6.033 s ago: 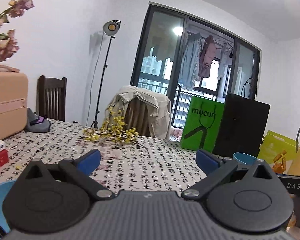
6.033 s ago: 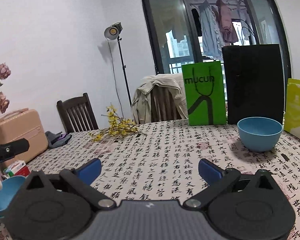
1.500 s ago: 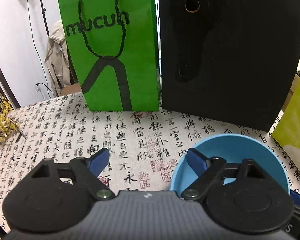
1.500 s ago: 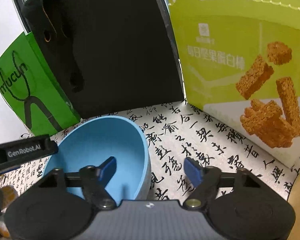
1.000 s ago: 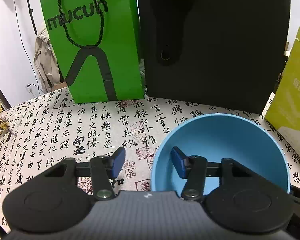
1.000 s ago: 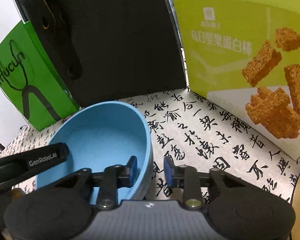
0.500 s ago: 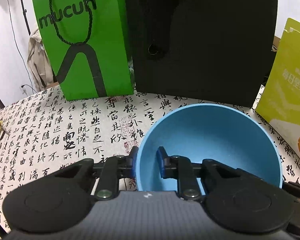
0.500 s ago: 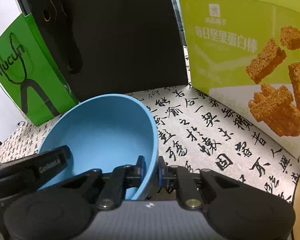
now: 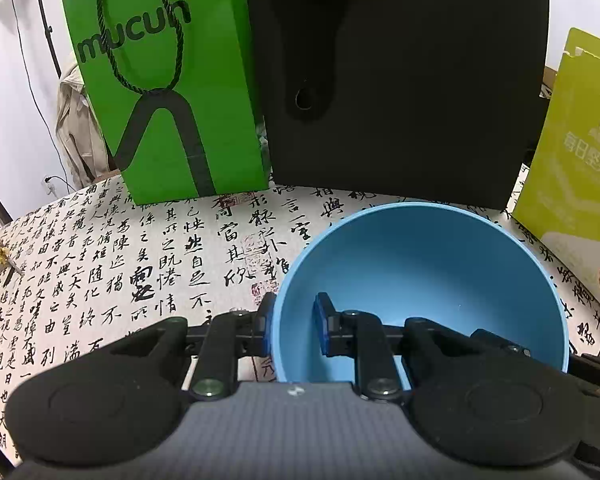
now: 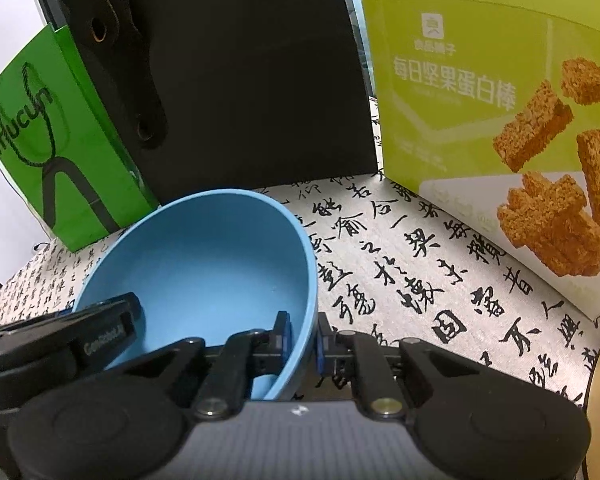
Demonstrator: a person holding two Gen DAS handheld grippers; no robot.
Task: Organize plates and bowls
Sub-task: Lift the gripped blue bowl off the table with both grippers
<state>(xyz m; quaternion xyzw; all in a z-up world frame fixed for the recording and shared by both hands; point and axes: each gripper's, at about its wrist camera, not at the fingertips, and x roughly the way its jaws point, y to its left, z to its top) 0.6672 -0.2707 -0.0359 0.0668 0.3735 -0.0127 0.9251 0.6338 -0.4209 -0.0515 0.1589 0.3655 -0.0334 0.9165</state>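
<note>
- My left fingers (image 9: 292,322) have just closed, clamping the blue bowl's (image 9: 440,264) left rim.
- My right fingers (image 10: 302,338) clamp that bowl's right rim.
- The bowl sits before the black bag (image 9: 400,80).

- Six seconds back, both my grippers looked level across the table at the room; now they tilt down over the bowl (image 9: 440,272).
- My left gripper (image 9: 292,322), jaws wide before, has just been closing and now pinches the bowl's left rim.
- My right gripper (image 10: 303,338) has closed likewise and clamps the right rim.
</note>
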